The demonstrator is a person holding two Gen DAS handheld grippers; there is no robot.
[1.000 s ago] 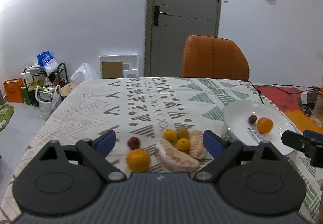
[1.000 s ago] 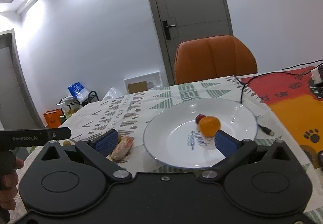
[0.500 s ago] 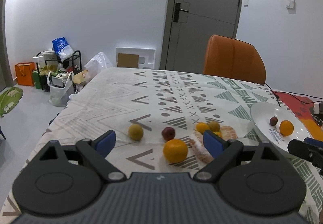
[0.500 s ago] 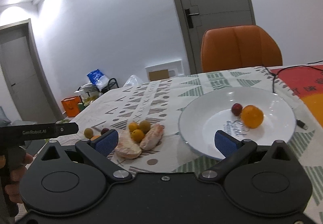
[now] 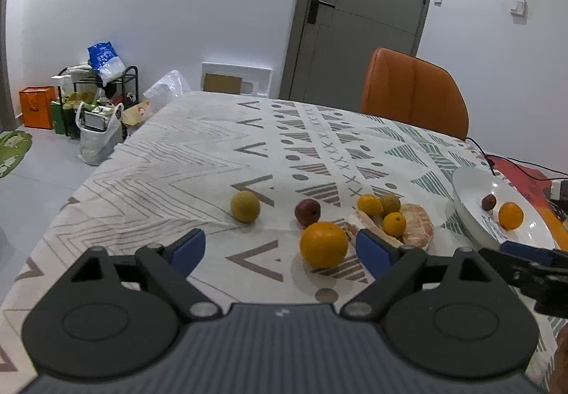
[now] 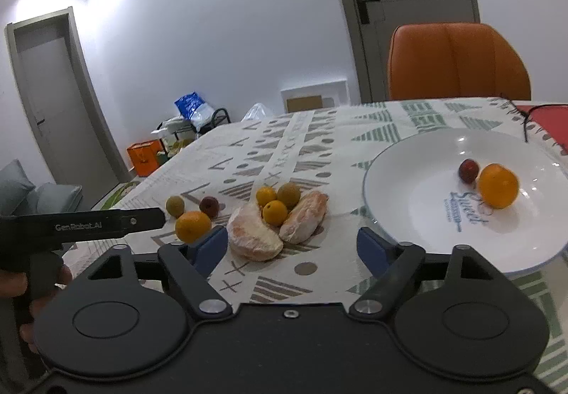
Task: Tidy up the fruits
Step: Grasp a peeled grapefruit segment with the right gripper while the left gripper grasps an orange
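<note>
Loose fruit lies on the patterned tablecloth: an orange (image 5: 323, 244), a dark red plum (image 5: 307, 211), a yellow-green round fruit (image 5: 245, 206), three small citrus (image 5: 394, 223) and two peeled pomelo segments (image 6: 254, 237). A white plate (image 6: 419, 202) on the right holds an orange (image 6: 497, 185) and a plum (image 6: 468, 171). My left gripper (image 5: 280, 250) is open, the orange just ahead of its right finger. My right gripper (image 6: 293, 246) faces the pomelo segments; its jaws are closing with nothing pressed between them.
An orange chair (image 5: 413, 92) stands at the table's far side. A black cable (image 5: 514, 163) runs over a red mat (image 6: 546, 117) behind the plate. Bags and a rack (image 5: 96, 99) sit on the floor to the left. A hand (image 6: 39, 280) holds the left gripper.
Both grippers swung left and dropped a little. The loose fruit pile now sits ahead of the right gripper, whose fingers have come closer together. The yellow-green fruit has come into the left view.
</note>
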